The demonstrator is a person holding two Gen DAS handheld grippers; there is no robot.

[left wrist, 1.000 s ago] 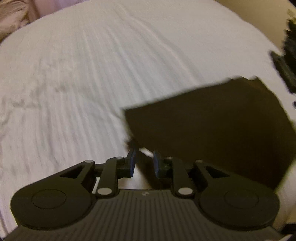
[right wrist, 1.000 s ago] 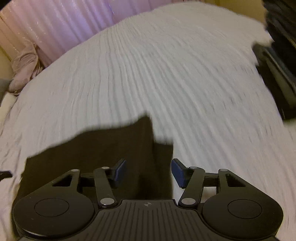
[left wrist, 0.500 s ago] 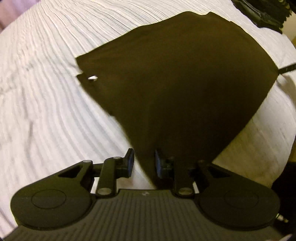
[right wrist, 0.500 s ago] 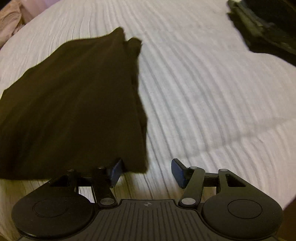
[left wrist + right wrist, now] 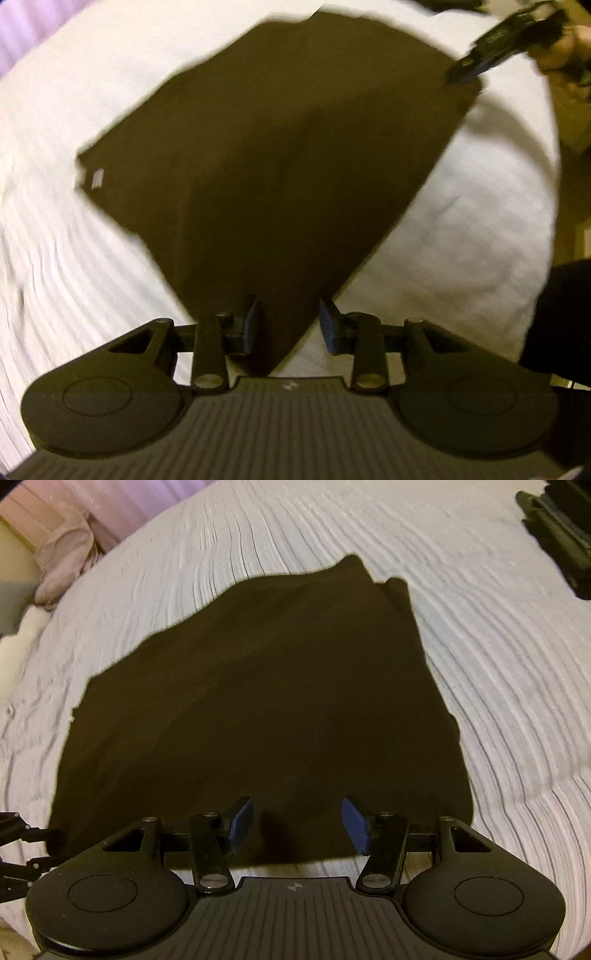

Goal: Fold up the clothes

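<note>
Dark garment (image 5: 258, 701) lies flat beneath both grippers' parted, empty jaws.

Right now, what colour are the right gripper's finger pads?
Blue pads, clearest in the right wrist view.

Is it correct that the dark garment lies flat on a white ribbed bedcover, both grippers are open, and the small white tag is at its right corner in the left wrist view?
Not quite. In the left wrist view the white tag sits at the left corner of the dark garment, not the right. The rest holds: the garment lies on the white ribbed bedcover, and the left gripper and right gripper are both open.
</note>
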